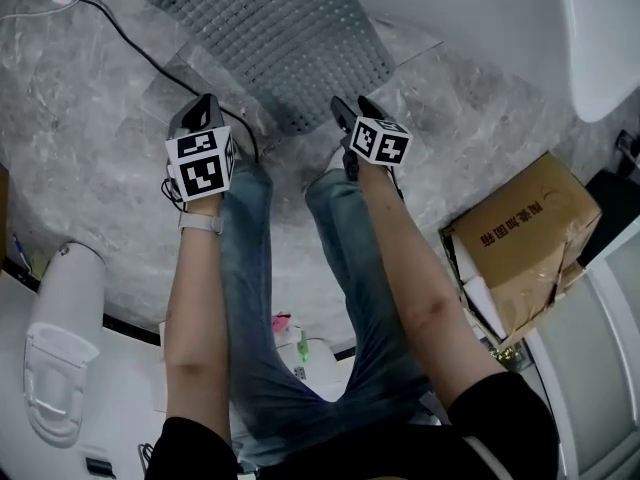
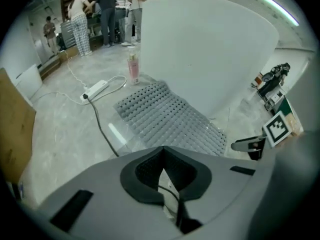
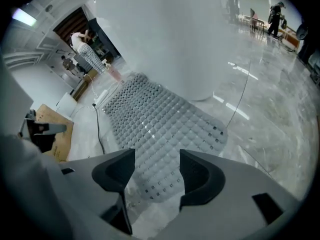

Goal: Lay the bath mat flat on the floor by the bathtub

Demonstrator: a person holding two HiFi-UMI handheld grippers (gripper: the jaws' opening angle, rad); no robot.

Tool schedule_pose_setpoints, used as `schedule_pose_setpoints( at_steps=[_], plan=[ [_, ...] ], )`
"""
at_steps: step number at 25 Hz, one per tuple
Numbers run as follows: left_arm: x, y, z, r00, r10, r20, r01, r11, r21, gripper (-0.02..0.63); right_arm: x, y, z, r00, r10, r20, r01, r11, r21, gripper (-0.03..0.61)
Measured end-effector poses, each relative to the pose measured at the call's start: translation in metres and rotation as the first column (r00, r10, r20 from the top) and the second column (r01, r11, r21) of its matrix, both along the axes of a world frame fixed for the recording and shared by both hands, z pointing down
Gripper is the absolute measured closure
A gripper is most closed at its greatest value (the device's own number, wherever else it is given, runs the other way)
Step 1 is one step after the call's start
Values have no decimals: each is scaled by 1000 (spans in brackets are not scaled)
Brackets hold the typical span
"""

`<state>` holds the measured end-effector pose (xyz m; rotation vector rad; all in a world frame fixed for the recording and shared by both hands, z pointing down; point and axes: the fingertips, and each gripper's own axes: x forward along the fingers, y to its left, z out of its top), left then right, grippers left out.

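The marbled grey floor [image 1: 90, 148] is carrying one grey studded rubber bath mat [image 1: 275, 38], one white bathtub [image 1: 470, 8], one brown cardboard box [image 1: 530, 238], one pink plastic bottle [image 2: 132, 69] and one white power strip [image 2: 96, 89], while two grippers, the left gripper [image 1: 207, 105] and the right gripper [image 1: 350, 108], are hovering above.

It looked like a mock bathroom set up in a large open hall, not a room in a home. A white bathtub [image 2: 200, 49] stood on a grey marble-look floor [image 1: 90, 148], with a grey bath mat [image 1: 270, 38] beside it and a pink bottle [image 2: 132, 69] near it. Around them lay a power strip [image 2: 95, 90] with a trailing cable [image 1: 140, 43] and a cardboard box [image 1: 530, 238]. Far across the wide floor, several people [image 2: 80, 19] stood together.
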<state>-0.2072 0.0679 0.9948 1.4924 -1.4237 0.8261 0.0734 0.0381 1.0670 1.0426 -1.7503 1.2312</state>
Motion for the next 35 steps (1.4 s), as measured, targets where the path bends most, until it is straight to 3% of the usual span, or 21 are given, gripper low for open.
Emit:
schedule_pose_setpoints(
  at_steps=[4, 7, 12, 21, 24, 27, 28, 29, 32, 35],
  plan=[
    [11, 42, -27, 989, -136, -63, 134, 990, -32, 595, 22, 21, 30, 998, 27, -56, -30, 998, -55, 267],
    [17, 66, -43, 979, -184, -88, 179, 982, -67, 595, 34, 24, 52, 995, 67, -79, -73, 994, -77, 258],
    [23, 82, -57, 980, -183, -79, 174, 979, -111, 595, 54, 35, 89, 981, 168, -102, -178, 978, -106, 253],
    [12, 67, -41, 989, -126, -75, 123, 991, -43, 595, 64, 62, 147, 938, 306, -164, -333, 927, -173, 225],
    [1, 58, -39, 988, -138, -68, 137, 990, -26, 595, 66, 62, 151, 909, 329, -255, -375, 913, -160, 269],
    [-4, 50, -39, 985, -155, -70, 155, 988, -14, 595, 65, 62, 150, 898, 335, -284, -394, 901, -183, 311],
    [-3, 49, -39, 986, -153, -72, 152, 988, -13, 595, 68, 62, 147, 897, 336, -288, -397, 898, -188, 358],
    [-1, 47, -38, 986, -148, -76, 148, 989, -13, 595, 71, 61, 143, 899, 336, -281, -395, 899, -187, 536],
    [6, 41, -34, 985, -139, -100, 138, 990, -20, 595, 64, 53, 134, 925, 339, -171, -367, 914, -173, 555],
    [9, 31, -30, 985, -126, -119, 125, 992, -20, 595, 72, 55, 133, 897, 413, -159, -437, 883, -170, 554]
  ],
)
